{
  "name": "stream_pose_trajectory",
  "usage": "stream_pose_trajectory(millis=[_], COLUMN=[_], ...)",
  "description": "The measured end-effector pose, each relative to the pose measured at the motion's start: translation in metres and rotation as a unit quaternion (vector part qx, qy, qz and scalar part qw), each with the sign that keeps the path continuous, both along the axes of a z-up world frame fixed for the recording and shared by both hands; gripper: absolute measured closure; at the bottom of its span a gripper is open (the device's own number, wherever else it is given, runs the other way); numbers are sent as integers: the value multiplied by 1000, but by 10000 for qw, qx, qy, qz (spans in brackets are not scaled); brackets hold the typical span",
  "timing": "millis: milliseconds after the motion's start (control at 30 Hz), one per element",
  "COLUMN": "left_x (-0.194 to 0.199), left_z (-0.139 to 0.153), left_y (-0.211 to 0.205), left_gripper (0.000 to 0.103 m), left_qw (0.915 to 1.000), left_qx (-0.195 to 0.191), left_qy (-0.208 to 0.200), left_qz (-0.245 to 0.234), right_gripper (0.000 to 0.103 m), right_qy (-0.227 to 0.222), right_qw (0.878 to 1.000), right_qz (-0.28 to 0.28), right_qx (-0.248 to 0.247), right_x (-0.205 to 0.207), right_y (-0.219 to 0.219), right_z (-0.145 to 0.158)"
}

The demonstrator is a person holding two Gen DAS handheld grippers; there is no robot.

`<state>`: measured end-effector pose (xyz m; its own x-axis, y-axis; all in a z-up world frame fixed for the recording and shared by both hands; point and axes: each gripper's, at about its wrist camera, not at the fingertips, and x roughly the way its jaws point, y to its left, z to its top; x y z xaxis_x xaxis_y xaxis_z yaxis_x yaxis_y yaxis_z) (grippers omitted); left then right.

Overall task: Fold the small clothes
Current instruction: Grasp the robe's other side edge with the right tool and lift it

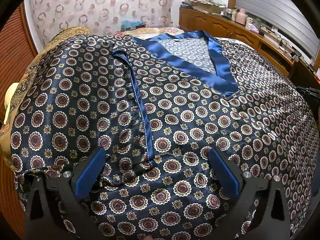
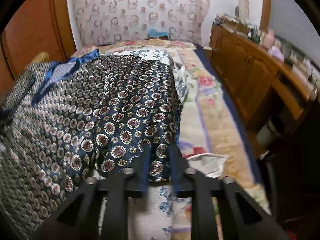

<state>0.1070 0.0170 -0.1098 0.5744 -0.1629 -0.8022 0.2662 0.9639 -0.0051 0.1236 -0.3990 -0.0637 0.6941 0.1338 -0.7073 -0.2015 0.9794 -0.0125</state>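
Note:
A dark navy satin top (image 1: 180,120) with red and cream medallions lies spread on the bed. Its blue V-neck trim (image 1: 220,60) points toward me. One side is folded inward, and a blue stitched hem (image 1: 140,104) runs down the cloth. My left gripper (image 1: 157,152) hovers open and wide just above the lower part of the top, with nothing between its blue pads (image 1: 90,174). In the right wrist view, the top (image 2: 120,110) drapes from the left. My right gripper (image 2: 159,150) is shut on its near right edge, the cloth pinched between the narrow fingers.
A floral bed cover (image 2: 206,108) shows to the right of the top, with a crumpled white piece (image 2: 210,164) on it. A wooden cabinet (image 2: 250,76) cluttered on top runs along the right wall. A patterned curtain (image 1: 104,10) hangs behind the bed.

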Motion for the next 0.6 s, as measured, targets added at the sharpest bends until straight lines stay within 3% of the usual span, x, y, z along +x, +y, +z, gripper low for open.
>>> stream_pose_trajectory(millis=[133,367,600], left_x=[0,0,0], left_z=[0,0,0], left_y=[0,0,0], left_gripper=[0,0,0], left_qw=[10000,10000,10000], left_qx=[-3,-2,-3], left_qy=[-1,0,0], left_qz=[1,3,5], right_gripper=[99,100,100], right_qy=[-136,-695,-808], right_qw=[9997,9972,9917], right_qz=[126,279,977], right_qx=[-181,69,214], right_x=[-7,-25,-40], right_y=[9,22,68], right_z=[7,38,45])
